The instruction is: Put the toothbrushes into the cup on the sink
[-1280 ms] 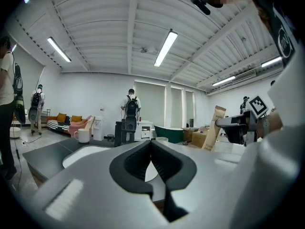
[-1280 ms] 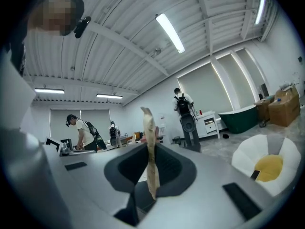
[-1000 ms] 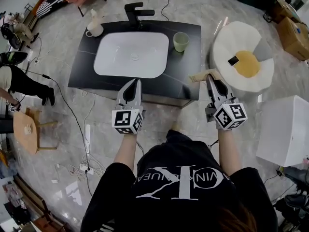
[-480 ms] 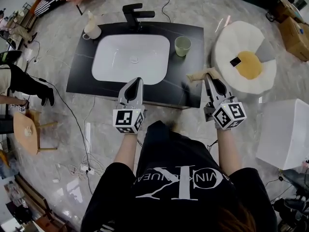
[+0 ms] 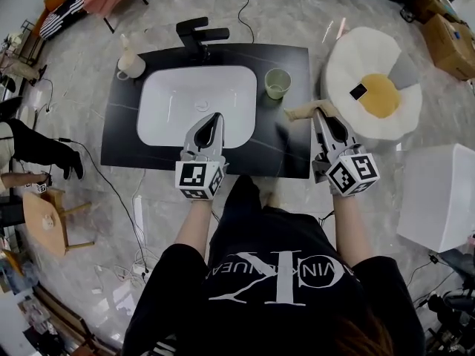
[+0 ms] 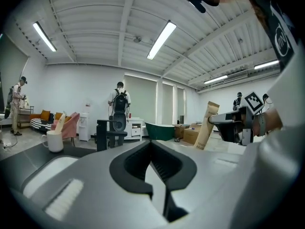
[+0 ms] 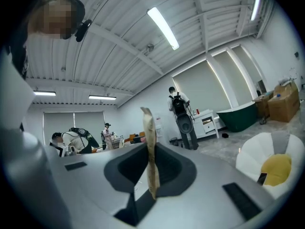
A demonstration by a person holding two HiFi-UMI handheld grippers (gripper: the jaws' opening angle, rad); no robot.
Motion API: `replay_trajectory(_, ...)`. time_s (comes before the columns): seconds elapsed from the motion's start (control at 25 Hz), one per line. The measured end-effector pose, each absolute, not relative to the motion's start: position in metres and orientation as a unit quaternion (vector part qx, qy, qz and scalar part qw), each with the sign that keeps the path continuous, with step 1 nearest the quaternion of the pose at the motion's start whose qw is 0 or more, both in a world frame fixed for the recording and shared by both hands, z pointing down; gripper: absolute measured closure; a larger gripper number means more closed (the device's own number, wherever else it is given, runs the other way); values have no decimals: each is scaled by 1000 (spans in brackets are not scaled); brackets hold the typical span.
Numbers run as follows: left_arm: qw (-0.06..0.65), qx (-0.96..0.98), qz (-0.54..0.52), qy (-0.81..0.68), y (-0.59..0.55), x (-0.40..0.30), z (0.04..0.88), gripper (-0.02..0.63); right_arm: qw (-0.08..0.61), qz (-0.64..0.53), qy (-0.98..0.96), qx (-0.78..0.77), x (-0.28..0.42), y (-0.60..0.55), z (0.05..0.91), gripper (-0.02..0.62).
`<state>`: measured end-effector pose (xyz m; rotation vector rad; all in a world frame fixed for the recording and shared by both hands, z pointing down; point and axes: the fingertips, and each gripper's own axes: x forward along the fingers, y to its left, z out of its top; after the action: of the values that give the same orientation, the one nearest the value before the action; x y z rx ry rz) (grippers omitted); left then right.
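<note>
1. Over the black counter (image 5: 122, 136), your left gripper (image 5: 216, 116) now reaches to the near rim of the white basin (image 5: 174, 99); a second ago its tip was only above the counter's near edge.
2. Your right gripper (image 5: 320, 109) has also come farther in over the counter's right end, so it now lies closer to the green cup (image 5: 277, 83) than it did a second ago.
3. Its jaws are clamped on a tan paper toothbrush packet (image 5: 300, 113), as they were a second ago. In the right gripper view the packet stands on edge between the pads and sticks out past them.
4. In the head view the packet juts left from the jaw tips, just near and right of the cup, without touching it.
5. Your left gripper's jaws are together with nothing between them.
6. The cup stands upright on the counter, just beside the basin's far right corner, in the same spot on the counter as before.
7. Count: two grippers, one toothbrush packet, one green cup, one basin.
8. Also one black faucet (image 5: 194, 34) at the far edge and one white mug (image 5: 130, 67) at the far left corner.
9. Right of the counter sits one round white seat (image 5: 367, 61) with a yellow centre.
</note>
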<state>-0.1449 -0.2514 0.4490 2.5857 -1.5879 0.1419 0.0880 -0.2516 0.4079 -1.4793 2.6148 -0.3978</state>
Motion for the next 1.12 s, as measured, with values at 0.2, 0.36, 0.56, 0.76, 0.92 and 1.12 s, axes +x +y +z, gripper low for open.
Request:
replay_trajectory(0.2,45,860,49,-506,-280,-144,441,594,82,-129,856,-494,85,-278,391,546)
replay_trajectory(0.36,43,866,48,-496,-301,-141,439,594,100,-129,854,-494,84,-295,379,546)
replay_trajectory(0.56,41,873,46,-484,-322,-139,435,594,109,-124,851,-499,80,-314,371,546)
replay_trajectory(0.76,41,878,44,-474,-339,-137,435,594,100,-118,850,-503,78,-331,370,546)
replay_trajectory(0.92,47,881,49,-469,-349,-136,442,594,83,-115,848,-510,76,-344,381,546)
replay_trajectory(1.12,56,880,53,-468,-358,-136,451,594,51,-120,847,-515,70,-353,402,546)
